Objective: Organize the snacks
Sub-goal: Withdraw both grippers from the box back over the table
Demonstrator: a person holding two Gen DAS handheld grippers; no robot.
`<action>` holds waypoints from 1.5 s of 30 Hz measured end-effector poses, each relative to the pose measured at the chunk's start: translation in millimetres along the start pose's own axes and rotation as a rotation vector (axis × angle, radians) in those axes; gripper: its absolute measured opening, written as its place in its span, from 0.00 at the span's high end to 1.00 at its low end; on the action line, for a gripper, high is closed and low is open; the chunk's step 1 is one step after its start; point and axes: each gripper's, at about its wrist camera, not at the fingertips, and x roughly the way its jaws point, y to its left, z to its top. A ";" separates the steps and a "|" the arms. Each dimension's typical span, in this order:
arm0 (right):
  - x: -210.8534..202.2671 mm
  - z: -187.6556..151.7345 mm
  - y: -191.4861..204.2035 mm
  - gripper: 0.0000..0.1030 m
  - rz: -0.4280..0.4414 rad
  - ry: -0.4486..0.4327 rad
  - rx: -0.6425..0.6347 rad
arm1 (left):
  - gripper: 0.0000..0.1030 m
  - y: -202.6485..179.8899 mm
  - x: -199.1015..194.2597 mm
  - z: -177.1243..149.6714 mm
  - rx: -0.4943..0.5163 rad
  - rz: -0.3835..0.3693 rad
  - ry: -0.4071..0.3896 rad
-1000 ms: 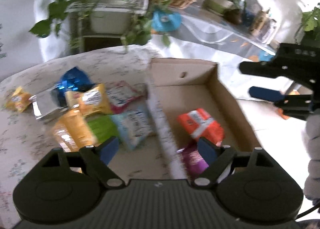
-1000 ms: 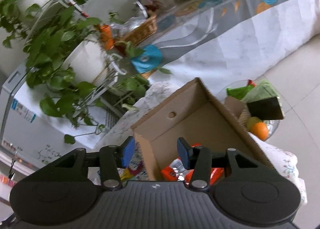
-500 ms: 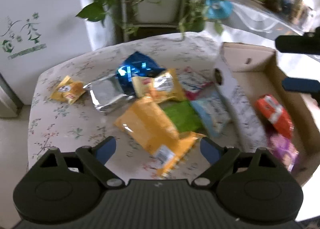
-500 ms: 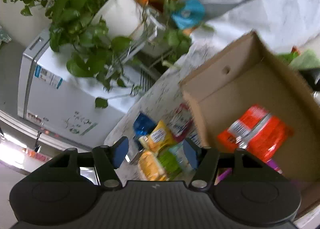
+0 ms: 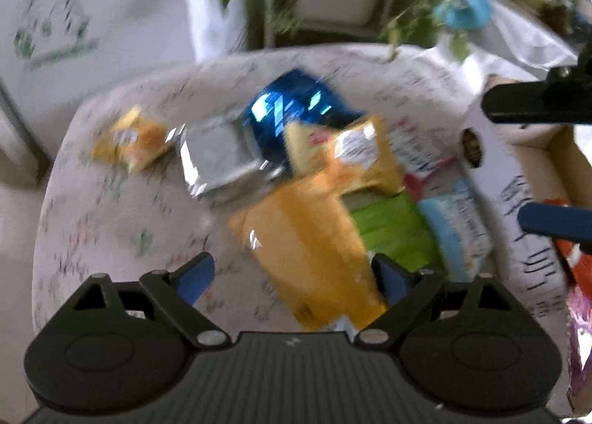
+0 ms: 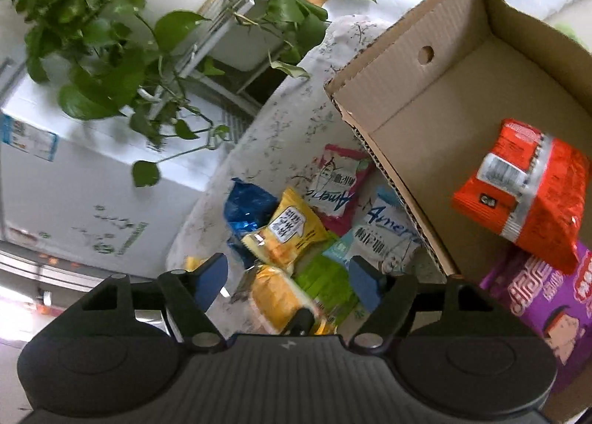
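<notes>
A pile of snack packets lies on the round floral table [image 5: 111, 224]: a large orange bag [image 5: 310, 246], a green packet [image 5: 392, 231], a yellow packet [image 5: 344, 153], a blue foil bag [image 5: 292, 109], a silver packet [image 5: 214, 157] and a small orange packet [image 5: 129, 139]. My left gripper [image 5: 292, 276] is open just above the large orange bag. My right gripper [image 6: 288, 276] is open and empty above the pile, beside the cardboard box [image 6: 444, 98]. The box holds a red packet [image 6: 525, 187] and a purple packet [image 6: 547, 298]. The right gripper's fingers [image 5: 547, 105] show at the right of the left wrist view.
Leafy potted plants [image 6: 92, 35] on a white rack stand behind the table. A white appliance [image 6: 74, 179] stands at the left. A pink-and-white packet [image 6: 336, 187] and a light-blue packet [image 6: 388, 239] lie against the box's left wall.
Both grippers have swung left from the box toward the snack pile. The left gripper has dropped closer to the large orange bag. Both stay open and empty.
</notes>
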 end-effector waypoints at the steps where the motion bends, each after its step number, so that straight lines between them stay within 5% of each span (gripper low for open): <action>1: 4.8 -0.5 4.1 0.24 -0.023 -0.008 -0.021 | 0.11 5.6 2.1 -1.5 -0.024 0.006 0.022; 15: 68.7 -12.3 22.3 0.22 -0.224 0.011 -0.174 | 0.11 68.6 -12.9 -15.2 -0.072 0.040 0.049; 32: 91.0 -48.1 56.5 0.15 -0.181 0.157 -0.349 | 0.11 104.1 -28.4 -24.6 -0.072 0.060 0.008; 39: 88.8 -44.9 60.7 0.15 -0.357 -0.013 -0.397 | 0.11 102.5 -29.8 -23.9 -0.082 0.046 -0.010; 45: 106.5 -36.5 43.8 0.05 -0.430 -0.026 -0.343 | 0.11 96.9 -30.9 -23.0 -0.068 0.034 -0.019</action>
